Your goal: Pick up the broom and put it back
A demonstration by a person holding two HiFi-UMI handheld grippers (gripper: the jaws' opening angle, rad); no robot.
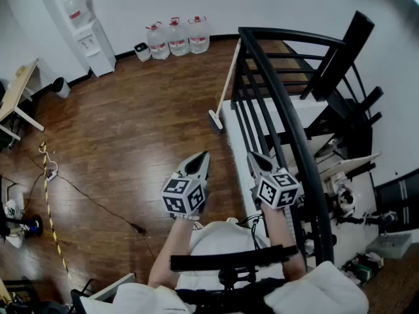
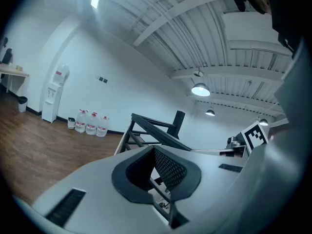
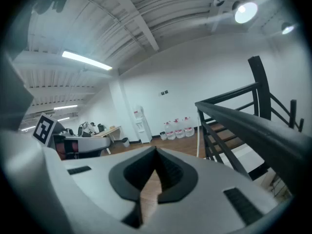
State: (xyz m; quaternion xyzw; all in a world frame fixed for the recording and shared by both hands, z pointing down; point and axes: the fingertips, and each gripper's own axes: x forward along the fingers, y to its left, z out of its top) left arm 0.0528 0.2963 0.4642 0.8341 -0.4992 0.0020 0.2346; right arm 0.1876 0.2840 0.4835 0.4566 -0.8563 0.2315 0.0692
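Seen from above, a person stands on a brown wooden floor (image 1: 131,129) and holds a gripper in each hand, both pointing forward and slightly down. The left gripper (image 1: 203,157) has its two jaws brought together at the tips, with nothing between them. The right gripper (image 1: 253,157) is closed and empty too, its jaws meeting in a point. The two grippers sit side by side, a little apart, near the bottom centre of the head view.

The broom (image 1: 226,87) is well ahead of both grippers, and neither touches it. Its pale handle leans up against the black stair railing (image 1: 288,120). Its head appears to rest on the floor at the edge of the white stair base, though it is small in the view.

Against the far white wall stand three large water bottles (image 1: 177,36) in a row, and a white water dispenser (image 1: 88,34) is to their left. A thin cable (image 1: 98,205) trails across the floor on the left.
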